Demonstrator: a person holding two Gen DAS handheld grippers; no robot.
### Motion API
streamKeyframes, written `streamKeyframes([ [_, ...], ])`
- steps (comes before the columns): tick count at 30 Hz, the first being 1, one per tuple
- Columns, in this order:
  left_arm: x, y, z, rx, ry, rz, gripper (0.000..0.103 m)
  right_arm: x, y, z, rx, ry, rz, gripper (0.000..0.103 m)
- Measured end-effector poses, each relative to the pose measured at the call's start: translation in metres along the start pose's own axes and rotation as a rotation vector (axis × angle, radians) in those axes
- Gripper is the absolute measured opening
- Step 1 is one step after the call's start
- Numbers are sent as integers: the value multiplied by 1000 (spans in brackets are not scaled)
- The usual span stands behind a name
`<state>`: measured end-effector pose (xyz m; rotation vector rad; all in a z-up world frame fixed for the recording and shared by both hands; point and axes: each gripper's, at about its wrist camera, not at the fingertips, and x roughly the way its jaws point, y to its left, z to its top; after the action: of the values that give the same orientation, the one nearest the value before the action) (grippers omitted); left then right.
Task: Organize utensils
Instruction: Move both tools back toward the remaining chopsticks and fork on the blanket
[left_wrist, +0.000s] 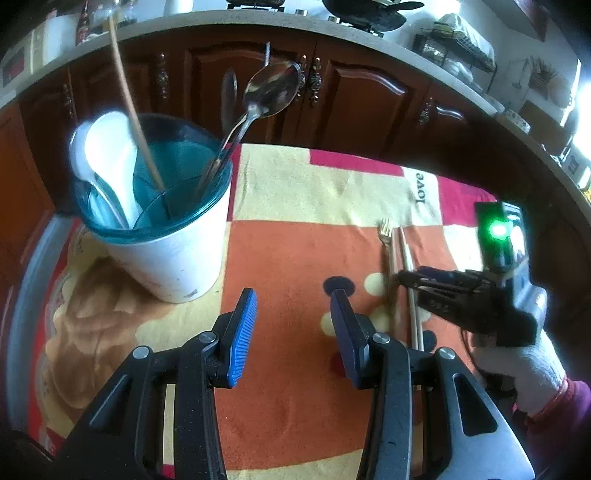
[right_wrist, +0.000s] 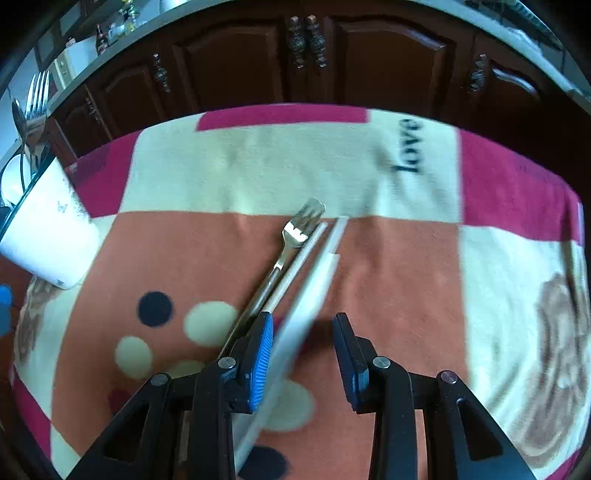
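Blanket (right_wrist: 258, 166) reads "love" (right_wrist: 406, 147); fork (right_wrist: 295, 236) and chopsticks (right_wrist: 314, 254) lie beneath my right gripper (right_wrist: 303, 354), jaws spread; my left gripper (left_wrist: 293, 332) spread, empty, beside holder (left_wrist: 173, 258)

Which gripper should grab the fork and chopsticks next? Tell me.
Right. The right gripper hangs open right over the chopsticks and fork; the left gripper sits nearer the cup.
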<state>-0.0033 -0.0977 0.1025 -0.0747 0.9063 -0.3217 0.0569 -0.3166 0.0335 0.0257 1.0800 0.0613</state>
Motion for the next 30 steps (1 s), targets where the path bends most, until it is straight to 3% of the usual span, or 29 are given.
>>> streamKeyframes([
  [2,2,1,0,-3,7,0,41,5,12,3,-39,-5,-16,34],
  [6,3,-2,2,0,7,-12,41,1,12,3,-8,-2,85,34],
  [13,14,-14,2,12,28,-33,41,-15,-32,-15,36,4,-64,34],
  [17,25,-27,1,20,57,-60,41,-29,-61,-23,162,-28,72,34],
  [23,46,-50,12,44,89,-122,41,-46,-83,-27,244,-94,175,34],
  [26,61,-60,19,55,115,-131,41,-46,-76,-28,217,-92,174,26],
  [30,78,-69,26,75,137,-129,39,-29,-65,-12,181,-66,154,24],
])
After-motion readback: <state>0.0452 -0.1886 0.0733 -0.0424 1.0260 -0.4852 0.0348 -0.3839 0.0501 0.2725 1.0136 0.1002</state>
